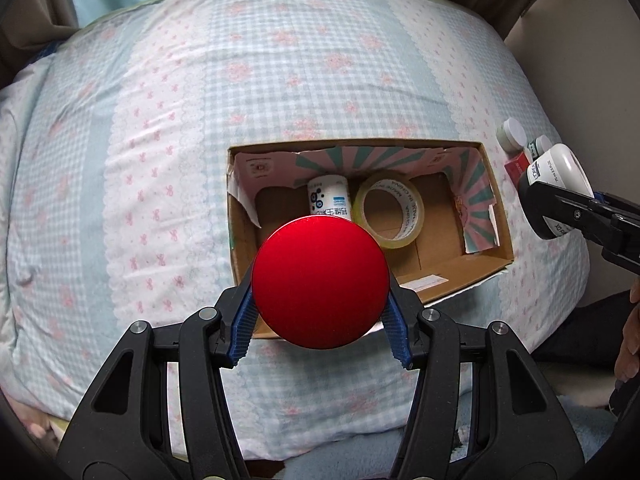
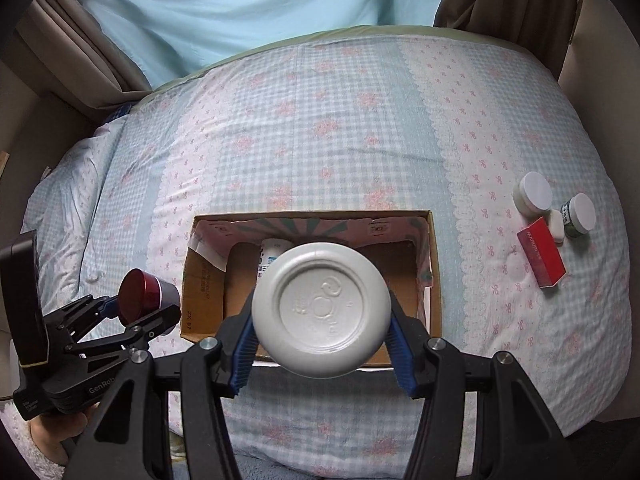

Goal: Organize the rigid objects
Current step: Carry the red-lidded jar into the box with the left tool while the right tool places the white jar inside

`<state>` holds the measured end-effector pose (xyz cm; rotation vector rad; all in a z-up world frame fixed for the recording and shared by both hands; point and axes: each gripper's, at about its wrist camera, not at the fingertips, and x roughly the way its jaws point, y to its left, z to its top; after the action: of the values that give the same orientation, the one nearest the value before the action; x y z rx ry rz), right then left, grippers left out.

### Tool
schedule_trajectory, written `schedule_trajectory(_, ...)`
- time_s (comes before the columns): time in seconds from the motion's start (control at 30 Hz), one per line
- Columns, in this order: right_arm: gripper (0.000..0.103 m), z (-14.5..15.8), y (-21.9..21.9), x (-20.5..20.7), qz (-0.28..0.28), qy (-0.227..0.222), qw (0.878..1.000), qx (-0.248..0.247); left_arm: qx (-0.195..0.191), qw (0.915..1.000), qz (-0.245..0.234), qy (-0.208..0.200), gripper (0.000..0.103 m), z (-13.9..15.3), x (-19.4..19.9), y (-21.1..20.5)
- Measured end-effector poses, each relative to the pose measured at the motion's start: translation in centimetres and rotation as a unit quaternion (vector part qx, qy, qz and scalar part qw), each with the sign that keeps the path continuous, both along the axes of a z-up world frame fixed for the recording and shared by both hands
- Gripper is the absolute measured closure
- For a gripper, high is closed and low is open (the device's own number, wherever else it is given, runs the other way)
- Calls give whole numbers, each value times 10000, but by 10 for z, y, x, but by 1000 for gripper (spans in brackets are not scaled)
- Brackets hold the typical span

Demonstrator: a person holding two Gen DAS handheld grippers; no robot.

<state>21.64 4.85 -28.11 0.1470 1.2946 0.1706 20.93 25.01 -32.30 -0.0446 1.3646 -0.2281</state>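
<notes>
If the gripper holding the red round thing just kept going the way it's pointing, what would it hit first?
Probably the open cardboard box: the left gripper, shut on the round red jar, points down over its near-left end. Depth is unclear.

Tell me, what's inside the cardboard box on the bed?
Inside the cardboard box lie a white bottle and a roll of clear tape. The red jar held in front hides part of the box floor, so more could be there.

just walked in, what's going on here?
A person is packing small items from a bed into a cardboard box. The left tool grips a red jar, the right tool a white bottle, both over the box. A tape roll is already inside; several containers wait outside.
</notes>
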Motion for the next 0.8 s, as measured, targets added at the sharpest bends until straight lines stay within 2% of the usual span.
schedule_trajectory(0.23,51,-61,17,53,303,730,9968,-97,124,9990,-145,406,52,-38,42,-3)
schedule_trajectory(0.4,51,-96,25,67,237,1299,9911,160,337,9963,-297,734,52,-63,55,-9)
schedule_trajectory(0.5,51,-107,35,64,412,1442,9887,50,356,9952,-302,856,52,-70,55,-9)
schedule_trajectory(0.63,50,-111,35,63,308,1509,9878,244,485,9947,-328,848,52,-71,56,-10)
schedule_trajectory(0.67,50,-110,33,64,242,1470,9884,285,465,9948,-342,839,43,-70,56,-11)
schedule_trajectory(0.7,50,-110,33,64,186,1430,9891,311,372,9953,-367,817,30,-67,55,-11)
schedule_trajectory(0.73,49,-110,33,64,128,1409,9894,317,299,9957,-389,789,2,-65,55,-12)
schedule_trajectory(0.77,43,-110,32,65,55,1399,9897,299,268,9964,-400,695,0,-60,54,-13)
schedule_trajectory(0.8,22,-109,31,64,-24,1322,9907,308,273,9967,-417,639,0,-58,53,-14)
